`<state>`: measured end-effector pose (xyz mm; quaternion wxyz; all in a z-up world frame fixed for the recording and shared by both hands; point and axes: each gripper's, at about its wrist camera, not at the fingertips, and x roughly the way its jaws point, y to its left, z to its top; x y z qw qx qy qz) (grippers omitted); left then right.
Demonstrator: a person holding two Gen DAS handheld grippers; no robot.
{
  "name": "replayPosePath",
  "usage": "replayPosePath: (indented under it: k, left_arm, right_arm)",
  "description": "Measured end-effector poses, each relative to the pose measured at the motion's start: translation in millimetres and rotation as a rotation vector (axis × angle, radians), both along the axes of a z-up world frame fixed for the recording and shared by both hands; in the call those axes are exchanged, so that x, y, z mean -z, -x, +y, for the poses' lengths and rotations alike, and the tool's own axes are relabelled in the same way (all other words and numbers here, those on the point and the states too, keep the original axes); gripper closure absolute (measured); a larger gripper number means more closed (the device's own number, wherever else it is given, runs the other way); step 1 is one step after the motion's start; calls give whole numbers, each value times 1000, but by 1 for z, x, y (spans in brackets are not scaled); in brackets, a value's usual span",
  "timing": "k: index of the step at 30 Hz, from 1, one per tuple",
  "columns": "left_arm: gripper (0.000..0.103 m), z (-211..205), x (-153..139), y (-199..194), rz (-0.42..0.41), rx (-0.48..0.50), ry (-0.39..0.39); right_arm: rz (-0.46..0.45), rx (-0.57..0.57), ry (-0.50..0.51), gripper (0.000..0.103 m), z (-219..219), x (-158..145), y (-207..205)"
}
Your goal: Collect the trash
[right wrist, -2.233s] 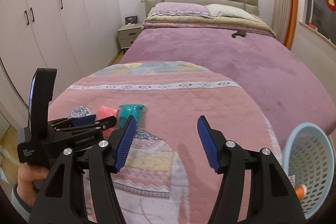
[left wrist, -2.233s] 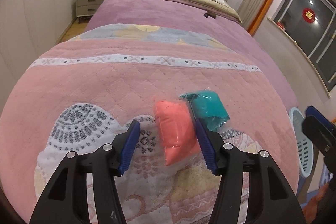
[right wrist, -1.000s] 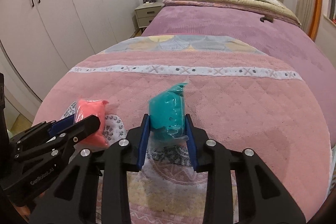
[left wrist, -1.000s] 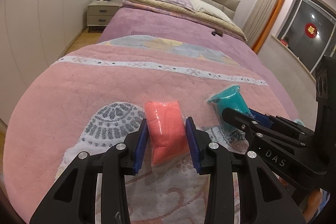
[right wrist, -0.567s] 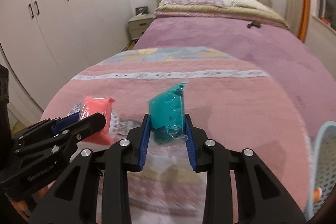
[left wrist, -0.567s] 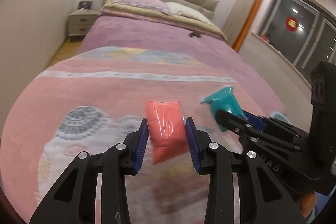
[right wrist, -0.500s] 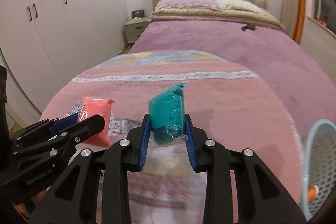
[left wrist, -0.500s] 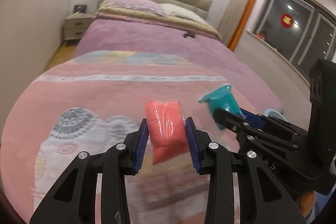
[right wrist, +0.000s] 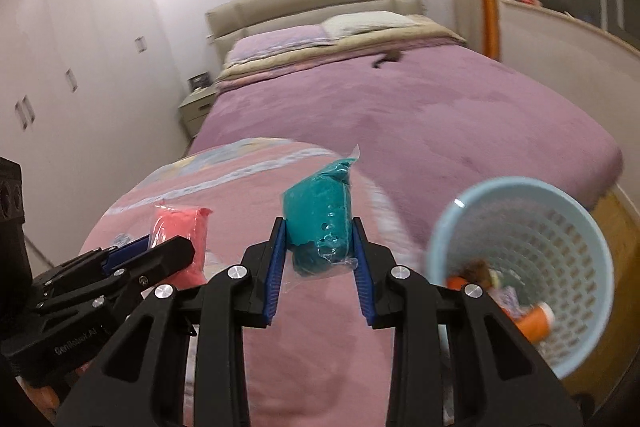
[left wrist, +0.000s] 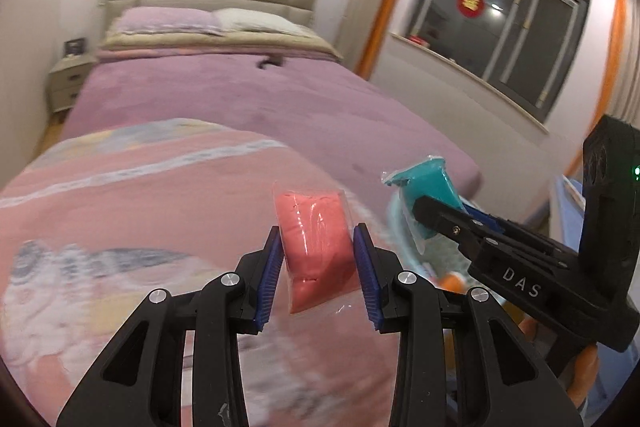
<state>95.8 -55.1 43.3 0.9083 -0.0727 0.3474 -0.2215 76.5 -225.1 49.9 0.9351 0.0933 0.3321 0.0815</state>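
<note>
Pinching a pink bag (left wrist: 318, 247), left gripper (left wrist: 318, 267) at centre frame; right gripper (right wrist: 318, 259) fingers pinch a teal bag (right wrist: 320, 227), basket (right wrist: 580, 227) lower right, above the bed (right wrist: 440, 107).

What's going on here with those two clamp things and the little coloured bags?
A person is tidying trash off a bed using a hand-held gripper in each hand. The left gripper is clamped on a pink plastic-wrapped packet, and the right gripper is clamped on a teal packet. Both packets are lifted clear of the pink blanket. A pale blue waste basket, already holding some rubbish, stands beside the bed on the right.
</note>
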Motion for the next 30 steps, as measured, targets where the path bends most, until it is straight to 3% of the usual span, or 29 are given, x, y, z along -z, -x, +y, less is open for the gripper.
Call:
replayPosePath:
  k: [10, 20, 21, 22, 23, 24, 27, 30]
  left_arm:
    - [68, -104, 14, -17, 38, 188, -19]
    - [68, -174, 26, -29, 53, 307, -60]
    - [66, -179, 27, -29, 54, 313, -64]
    - [59, -183, 28, -29, 50, 314, -70]
    - [43, -186, 28, -29, 50, 311, -72]
    - [38, -188, 30, -30, 49, 301, -63]
    - [35, -189, 34, -27, 66, 303, -44]
    - [35, -184, 35, -25, 66, 292, -58]
  right_arm:
    - [36, 246, -58, 75, -120, 18, 19]
    - [102, 369, -105, 74, -183, 45, 26]
    - [112, 378, -111, 74, -188, 48, 27]
    - [119, 384, -113, 74, -190, 50, 28]
    - [125, 387, -116, 73, -192, 51, 29]
    - [133, 389, -116, 72, -194, 53, 30]
    - [145, 403, -113, 58, -200, 55, 33]
    - [143, 415, -112, 56, -202, 54, 37]
